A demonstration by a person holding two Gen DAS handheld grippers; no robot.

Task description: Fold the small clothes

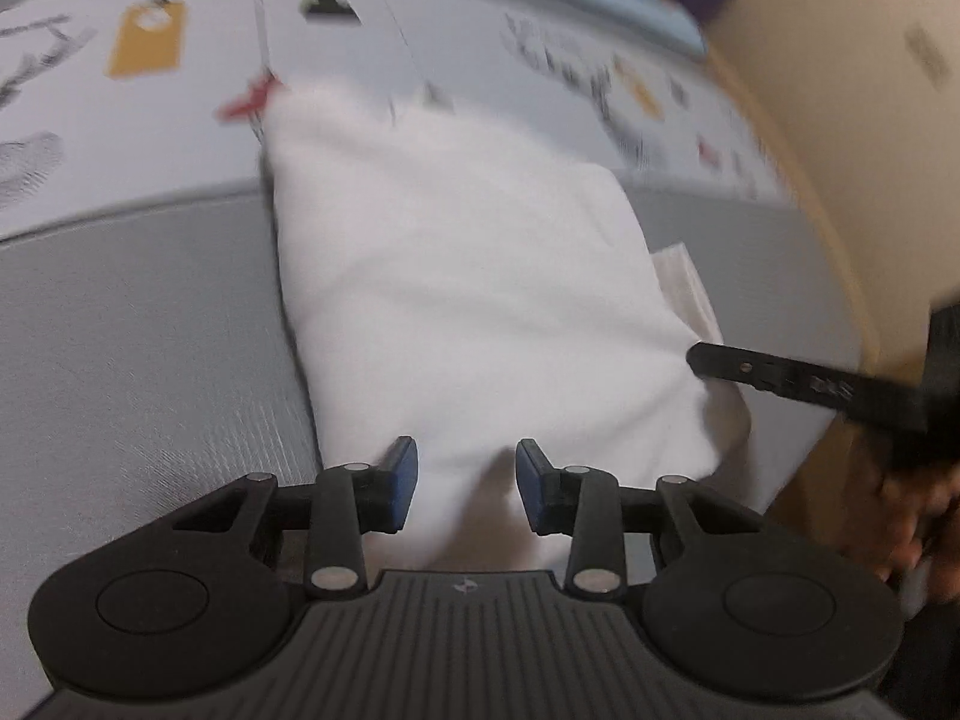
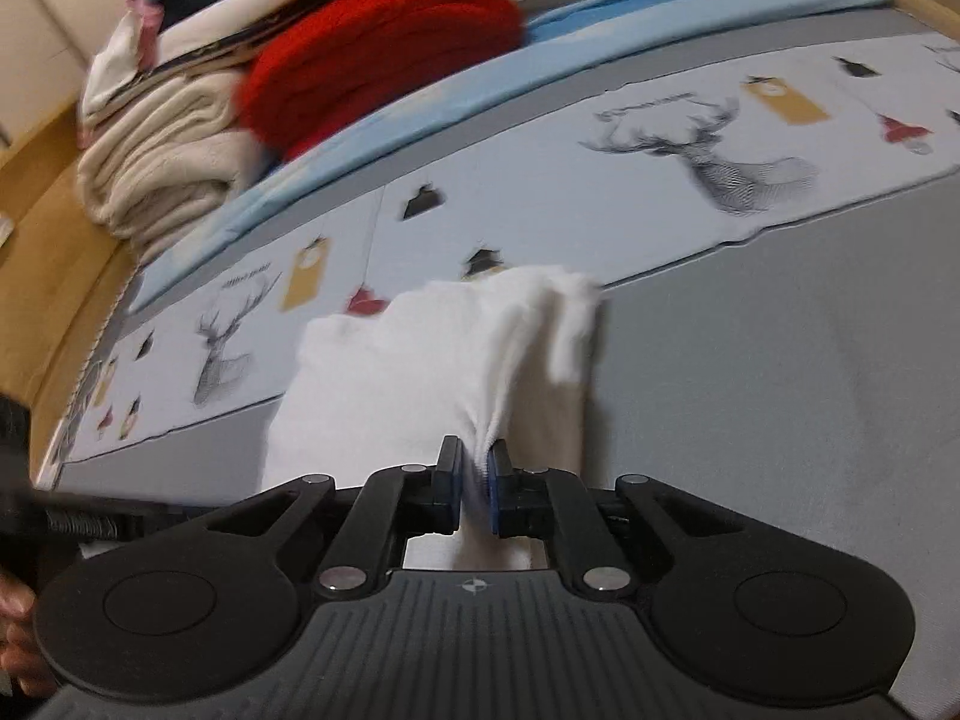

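Right gripper fingers pinched tight on a bunched edge of the white garment, cloth fanning away ahead. Left gripper fingers apart, straddling the near hem, nothing squeezed yet. Garment spread on the grey bedsheet beyond both. Mid-grasp, apparently, ahead of a fold. Next, probably: close left on the hem, then lift both corners together, evenly.

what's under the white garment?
The white garment lies on the grey bed cover, its far end over the deer-print sheet. A white ribbed edge peeks out from beneath on the right. Anything else underneath is covered.
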